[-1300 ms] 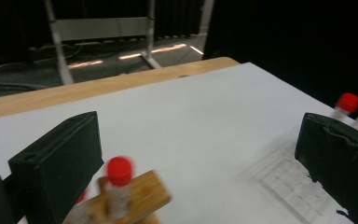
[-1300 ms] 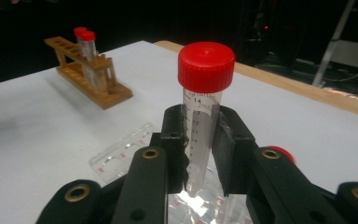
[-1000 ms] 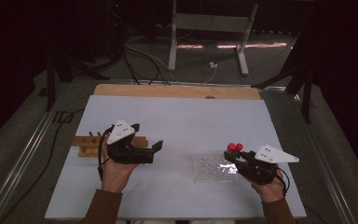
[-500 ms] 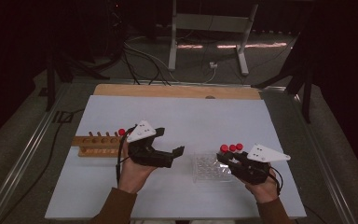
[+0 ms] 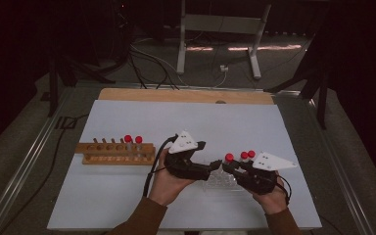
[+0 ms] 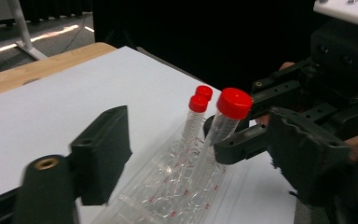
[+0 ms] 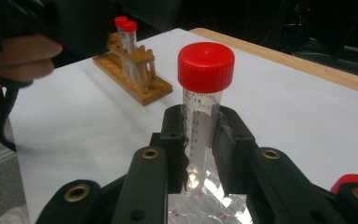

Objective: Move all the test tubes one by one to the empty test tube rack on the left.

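The right gripper (image 5: 231,169) is clamped on a clear plastic tube with a red screw cap (image 7: 205,100), its matte black jaws pressing the printed, graduated wall just below the ribbed cap. The tube stands upright over the clear plastic rack (image 6: 168,186), a glossy tray of moulded round wells near the front edge of the white worktop (image 5: 127,196), towards its right corner. Two more red-capped tubes (image 6: 196,116) stand in that rack. The left gripper (image 5: 214,166) has its blocky jaws partly apart, having just been closing, with nothing pressed between them; they flank the rack. A wooden rack (image 5: 115,152) with two tubes sits towards the left edge
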A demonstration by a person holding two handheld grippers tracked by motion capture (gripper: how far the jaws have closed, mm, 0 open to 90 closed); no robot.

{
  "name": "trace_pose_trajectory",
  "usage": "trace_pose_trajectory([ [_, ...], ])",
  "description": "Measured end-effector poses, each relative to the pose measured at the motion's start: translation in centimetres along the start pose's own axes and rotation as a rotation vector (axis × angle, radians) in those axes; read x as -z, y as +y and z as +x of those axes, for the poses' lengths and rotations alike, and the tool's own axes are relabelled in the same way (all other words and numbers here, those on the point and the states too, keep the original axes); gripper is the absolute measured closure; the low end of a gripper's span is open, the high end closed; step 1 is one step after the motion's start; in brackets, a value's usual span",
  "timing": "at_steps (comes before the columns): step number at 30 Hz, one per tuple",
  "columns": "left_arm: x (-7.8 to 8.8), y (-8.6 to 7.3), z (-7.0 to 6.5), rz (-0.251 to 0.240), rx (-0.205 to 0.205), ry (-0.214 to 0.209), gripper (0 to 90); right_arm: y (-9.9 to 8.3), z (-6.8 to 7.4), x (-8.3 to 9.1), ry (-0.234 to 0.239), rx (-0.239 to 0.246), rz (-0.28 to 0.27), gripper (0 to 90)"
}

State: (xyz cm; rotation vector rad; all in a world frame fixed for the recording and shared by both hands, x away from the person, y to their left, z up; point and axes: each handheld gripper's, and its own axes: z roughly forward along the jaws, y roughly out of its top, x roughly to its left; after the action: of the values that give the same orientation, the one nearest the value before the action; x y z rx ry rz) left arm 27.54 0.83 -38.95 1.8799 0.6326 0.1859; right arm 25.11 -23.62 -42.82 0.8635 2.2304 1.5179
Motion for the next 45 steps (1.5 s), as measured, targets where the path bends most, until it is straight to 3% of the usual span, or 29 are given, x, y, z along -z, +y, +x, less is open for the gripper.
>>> trace_pose_trajectory([
  [6, -1.4, 0.2, -1.0, 0.024, -0.043, -0.031, 47.1, 0.0, 0.2, -0.3, 0.011, 0.007, 0.004, 74.5],
  [16, -2.5, 0.4, -1.3, 0.047, -0.055, -0.047, 69.7, 0.1, 0.4, -0.4, 0.017, 0.015, 0.003, 74.5],
  [21, -2.4, 0.4, -1.2, 0.037, -0.051, -0.047, 70.9, 0.0, 0.3, -0.3, 0.023, 0.012, -0.002, 72.5],
  [25, -1.9, 0.6, -0.8, 0.018, -0.039, -0.033, 71.0, 0.1, 0.1, -0.3, 0.044, -0.001, -0.006, 48.1],
  [28, -1.5, 0.7, -0.5, 0.01, -0.03, -0.02, 71.1, 0.1, -0.2, -0.2, 0.046, -0.025, -0.015, 34.7],
  [32, -1.1, 0.7, -0.1, 0.001, -0.019, -0.007, 71.1, 0.0, -0.5, -0.1, 0.004, -0.039, -0.016, 18.8],
  [41, 0.1, 0.6, 0.8, -0.012, -0.007, 0.023, 71.1, 0.0, -1.2, 0.5, -0.06, -0.05, -0.016, 2.9],
  [45, 0.8, 0.6, 1.2, -0.019, -0.001, 0.037, 71.1, -0.1, -1.6, 0.9, -0.074, -0.055, -0.027, 0.5],
])
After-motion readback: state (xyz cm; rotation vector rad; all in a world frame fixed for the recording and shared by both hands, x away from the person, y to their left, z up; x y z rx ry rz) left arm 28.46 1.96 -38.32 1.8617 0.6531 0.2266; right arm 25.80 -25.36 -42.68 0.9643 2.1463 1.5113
